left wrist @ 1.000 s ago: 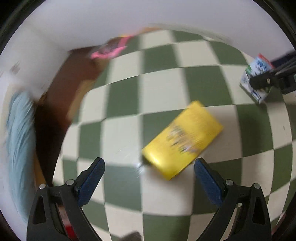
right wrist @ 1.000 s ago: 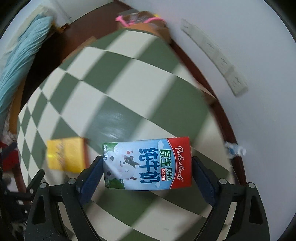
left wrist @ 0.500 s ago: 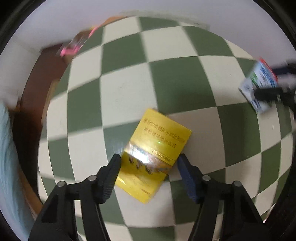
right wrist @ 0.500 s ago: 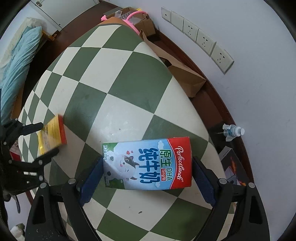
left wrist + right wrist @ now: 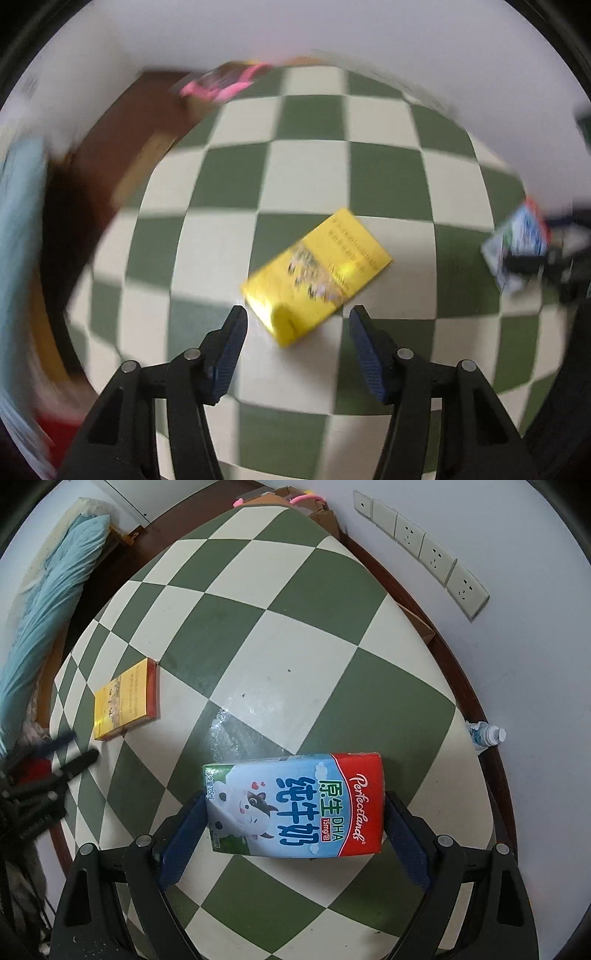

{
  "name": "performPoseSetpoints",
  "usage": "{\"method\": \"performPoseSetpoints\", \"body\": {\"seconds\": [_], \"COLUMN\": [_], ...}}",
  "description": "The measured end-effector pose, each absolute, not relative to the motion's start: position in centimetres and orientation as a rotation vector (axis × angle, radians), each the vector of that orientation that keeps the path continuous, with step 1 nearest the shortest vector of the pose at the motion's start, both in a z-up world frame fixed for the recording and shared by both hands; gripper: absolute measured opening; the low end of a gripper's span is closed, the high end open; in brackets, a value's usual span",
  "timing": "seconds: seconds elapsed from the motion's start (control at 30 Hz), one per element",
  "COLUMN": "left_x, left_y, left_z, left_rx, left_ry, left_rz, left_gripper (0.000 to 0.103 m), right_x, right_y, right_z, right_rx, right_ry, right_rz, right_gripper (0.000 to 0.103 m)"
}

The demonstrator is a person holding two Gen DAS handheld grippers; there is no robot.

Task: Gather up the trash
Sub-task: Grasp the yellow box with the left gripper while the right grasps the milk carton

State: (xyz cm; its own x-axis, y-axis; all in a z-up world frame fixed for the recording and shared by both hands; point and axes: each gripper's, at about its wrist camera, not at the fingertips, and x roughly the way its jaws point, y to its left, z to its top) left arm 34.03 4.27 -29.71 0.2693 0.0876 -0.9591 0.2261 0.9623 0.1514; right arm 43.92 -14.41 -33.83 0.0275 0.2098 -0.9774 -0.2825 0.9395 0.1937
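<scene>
Right gripper (image 5: 295, 819) clamps the milk carton (image 5: 295, 805) by its ends, held above the checkered table (image 5: 332, 657). Left gripper (image 5: 297, 328) — jaws half-spread, pads off anything — hangs just short of the yellow box (image 5: 317, 273) lying flat near the table's left edge. The box's long axis runs diagonally away to the right — left hand is nearer.

A green-and-cream checkered desk (image 5: 303, 635) is carrying a yellow box (image 5: 123, 701), which is lying flat near its left edge; the rest of its glossy top is showing a few small dark specks.
</scene>
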Motion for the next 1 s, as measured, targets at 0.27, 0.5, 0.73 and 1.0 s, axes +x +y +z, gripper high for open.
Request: {"method": "performPoseSetpoints", "body": {"seconds": [0.27,0.5,0.73,1.0], "left_x": [38.5,41.7,41.9,40.5], "left_y": [1.1,3.1,4.0,5.7], "left_z": [-33.1,-33.8,-33.6,-32.9], "left_rx": [0.538,0.488,0.361,0.232], "left_ry": [1.399,1.471,1.498,1.481], "left_rz": [-0.262,-0.341,-0.392,-0.239], "left_gripper": [0.069,0.097,0.067,0.065], "right_x": [45.7,46.4,46.5,45.8], "right_y": [-13.9,-13.9,-14.0,-14.0], "right_z": [-33.0,-33.3,-33.8,-33.6], "right_rx": [-0.106,-0.119,-0.096,-0.080], "right_ry": [1.520,1.551,1.567,1.543], "right_rz": [0.368,0.376,0.374,0.376], "right_gripper": [0.093,0.093,0.093,0.093]}}
